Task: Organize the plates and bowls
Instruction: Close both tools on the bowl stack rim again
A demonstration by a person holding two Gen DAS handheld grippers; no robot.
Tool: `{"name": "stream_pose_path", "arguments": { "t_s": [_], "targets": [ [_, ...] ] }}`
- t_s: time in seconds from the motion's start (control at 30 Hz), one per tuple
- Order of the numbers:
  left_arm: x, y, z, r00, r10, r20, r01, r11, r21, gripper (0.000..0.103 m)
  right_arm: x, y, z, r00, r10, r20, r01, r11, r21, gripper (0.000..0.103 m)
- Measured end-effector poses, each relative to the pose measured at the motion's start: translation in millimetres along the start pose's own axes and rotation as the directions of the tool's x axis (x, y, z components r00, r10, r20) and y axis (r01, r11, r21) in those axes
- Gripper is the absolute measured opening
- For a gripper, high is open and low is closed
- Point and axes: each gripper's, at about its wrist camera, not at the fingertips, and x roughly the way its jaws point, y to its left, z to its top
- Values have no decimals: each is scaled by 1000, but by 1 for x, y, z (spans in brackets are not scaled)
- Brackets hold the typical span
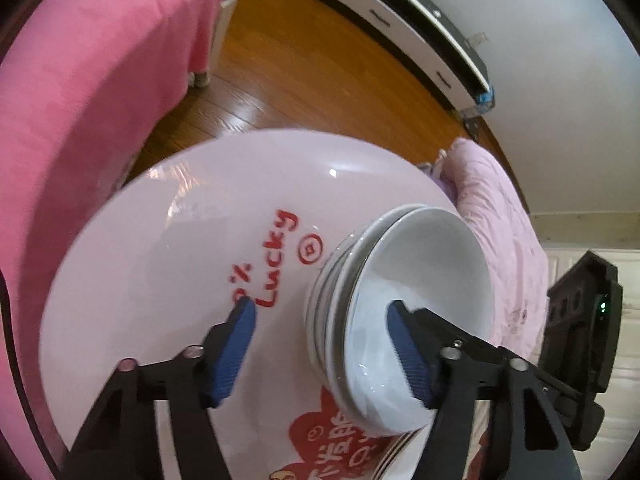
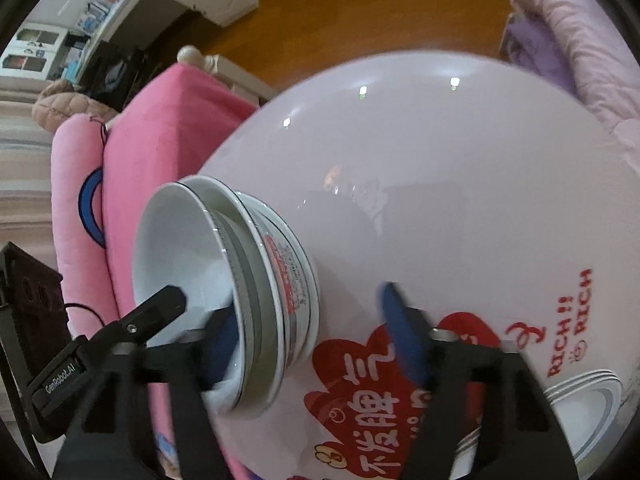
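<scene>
A stack of white bowls [image 1: 400, 300] stands on a round pale-pink table [image 1: 180, 260] with red print. My left gripper [image 1: 320, 340] is open and straddles the stack's rim: its right finger [image 1: 408, 352] is inside the top bowl, its left finger outside. In the right wrist view the same stack of bowls [image 2: 240, 300] has my right gripper [image 2: 308, 340] open around its wall, left finger inside the bowl, right finger [image 2: 400, 336] outside. A stack of white plates [image 2: 584, 404] lies at the lower right of the table [image 2: 440, 180].
A pink-covered bed [image 1: 80, 100] lies to one side and a lilac quilt [image 1: 500, 220] to the other. Wooden floor [image 1: 300, 60] and white cabinets [image 1: 420, 28] lie beyond the table. The plates' edge also shows low in the left wrist view [image 1: 396, 452].
</scene>
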Motion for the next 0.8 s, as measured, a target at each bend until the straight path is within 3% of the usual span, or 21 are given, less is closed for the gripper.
{"name": "stream_pose_path", "arguments": {
  "t_s": [0.03, 0.07, 0.3, 0.8],
  "targets": [
    [5, 1, 2, 1000, -4, -14, 4, 1000, 5, 49, 3, 0, 1, 999, 31, -10, -31, 999, 12, 50],
    [8, 1, 3, 1000, -6, -25, 6, 1000, 8, 40, 4, 2, 2, 999, 52, -14, -52, 999, 14, 41],
    [8, 5, 9, 1000, -13, 6, 13, 1000, 13, 36, 4, 9, 4, 998, 60, -24, -60, 998, -22, 38],
    [4, -1, -26, 997, -4, 75, 0, 998, 60, 29, -4, 15, -11, 995, 79, 52, -74, 993, -97, 35]
  ]
}}
